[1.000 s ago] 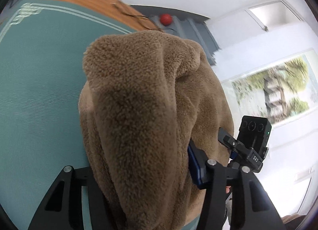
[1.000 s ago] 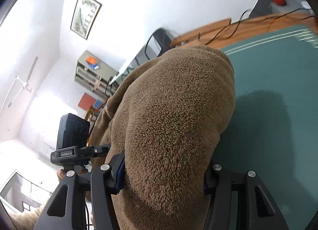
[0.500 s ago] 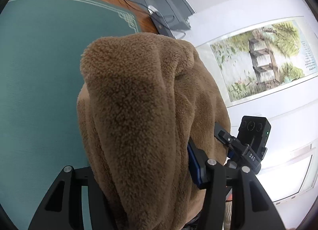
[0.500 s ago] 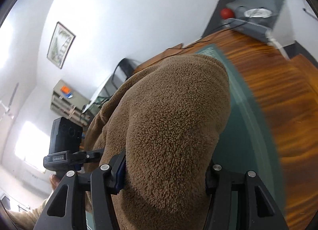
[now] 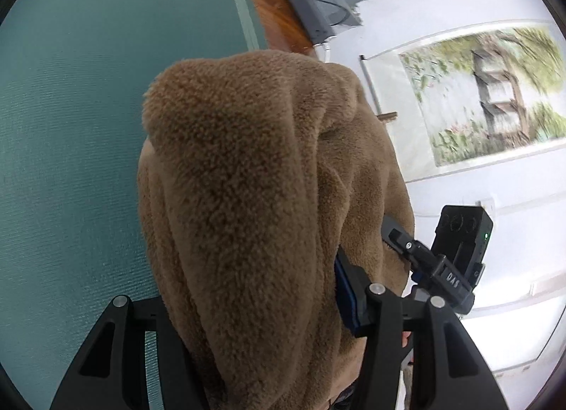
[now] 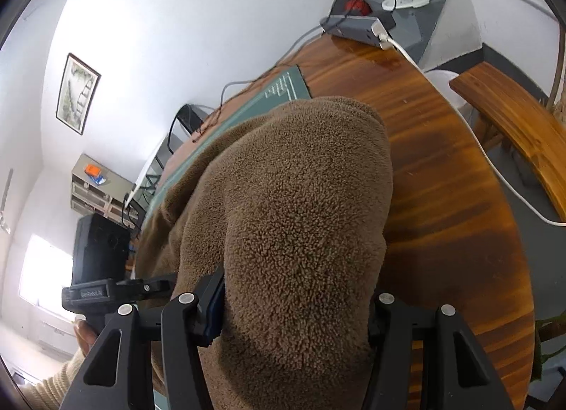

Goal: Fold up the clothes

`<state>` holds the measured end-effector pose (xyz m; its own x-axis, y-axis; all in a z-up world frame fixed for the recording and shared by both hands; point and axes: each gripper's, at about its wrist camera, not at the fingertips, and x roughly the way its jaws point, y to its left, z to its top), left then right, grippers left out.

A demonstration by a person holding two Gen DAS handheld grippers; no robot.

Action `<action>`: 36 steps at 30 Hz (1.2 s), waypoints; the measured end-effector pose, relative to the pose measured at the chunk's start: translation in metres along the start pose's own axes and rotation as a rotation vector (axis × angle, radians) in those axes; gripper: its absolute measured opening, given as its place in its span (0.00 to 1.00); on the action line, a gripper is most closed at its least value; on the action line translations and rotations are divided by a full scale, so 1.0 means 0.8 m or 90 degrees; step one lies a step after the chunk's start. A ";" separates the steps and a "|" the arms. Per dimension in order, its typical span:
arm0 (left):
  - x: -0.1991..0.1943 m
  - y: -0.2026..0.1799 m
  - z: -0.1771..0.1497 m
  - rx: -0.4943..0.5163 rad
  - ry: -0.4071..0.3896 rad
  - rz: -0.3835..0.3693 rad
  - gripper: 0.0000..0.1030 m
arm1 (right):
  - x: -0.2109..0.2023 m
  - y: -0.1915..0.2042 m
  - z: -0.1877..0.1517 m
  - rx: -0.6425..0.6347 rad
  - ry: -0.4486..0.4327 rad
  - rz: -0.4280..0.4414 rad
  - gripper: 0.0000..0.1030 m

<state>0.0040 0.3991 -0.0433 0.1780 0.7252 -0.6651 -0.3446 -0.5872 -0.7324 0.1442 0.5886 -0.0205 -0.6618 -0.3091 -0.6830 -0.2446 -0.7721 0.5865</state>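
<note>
A thick brown fleece garment point(image 5: 247, 180) hangs bunched between both grippers, above the green mat point(image 5: 70, 127). My left gripper point(image 5: 258, 296) is shut on one thick fold, its blue pad pressed into the pile. My right gripper point(image 6: 293, 304) is shut on another fold of the same garment point(image 6: 300, 215), over the wooden tabletop point(image 6: 442, 197) past the mat's corner point(image 6: 283, 88). Each gripper shows in the other's view: the right one point(image 5: 442, 268) at the right, the left one point(image 6: 92, 293) at the left, with a hand and knit sleeve below it. The fleece hides the left gripper's left fingertip.
A grey power strip point(image 6: 357, 29) with cables lies at the table's far end. A wooden bench point(image 6: 513, 127) stands to the right of the table. A landscape painting point(image 5: 488, 91) hangs on the white wall, and a shelf unit point(image 6: 95, 187) stands far left.
Both grippers carried the fleece sideways across the table; the mat slid left in both views, and bare wood now lies under the right gripper. Both grips held.
</note>
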 end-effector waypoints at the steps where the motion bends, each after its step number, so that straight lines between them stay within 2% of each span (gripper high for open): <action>1: 0.003 0.004 -0.002 -0.008 0.000 0.001 0.57 | 0.004 -0.003 -0.002 -0.006 0.005 -0.005 0.56; 7: 0.007 0.024 -0.019 -0.021 -0.003 0.004 0.59 | 0.005 0.001 -0.018 -0.025 0.005 -0.004 0.56; 14: 0.020 0.033 -0.043 -0.016 0.026 0.002 0.65 | -0.006 -0.014 -0.053 0.002 -0.003 0.002 0.56; 22: 0.028 0.026 -0.077 0.020 0.082 -0.007 0.70 | -0.040 -0.019 -0.111 0.052 -0.045 -0.020 0.56; 28: 0.035 0.007 -0.106 0.072 0.111 -0.005 0.72 | -0.073 -0.021 -0.156 0.098 -0.073 -0.054 0.56; 33: 0.042 -0.005 -0.109 0.100 0.116 -0.005 0.74 | -0.088 -0.022 -0.166 0.114 -0.083 -0.082 0.56; 36: 0.044 -0.003 -0.101 0.094 0.119 -0.013 0.74 | -0.083 -0.025 -0.158 0.128 -0.092 -0.087 0.56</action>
<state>0.0857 0.3968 -0.0765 0.3497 0.6492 -0.6755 -0.4674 -0.5039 -0.7263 0.2823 0.5541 -0.0419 -0.7037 -0.1164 -0.7009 -0.4646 -0.6709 0.5780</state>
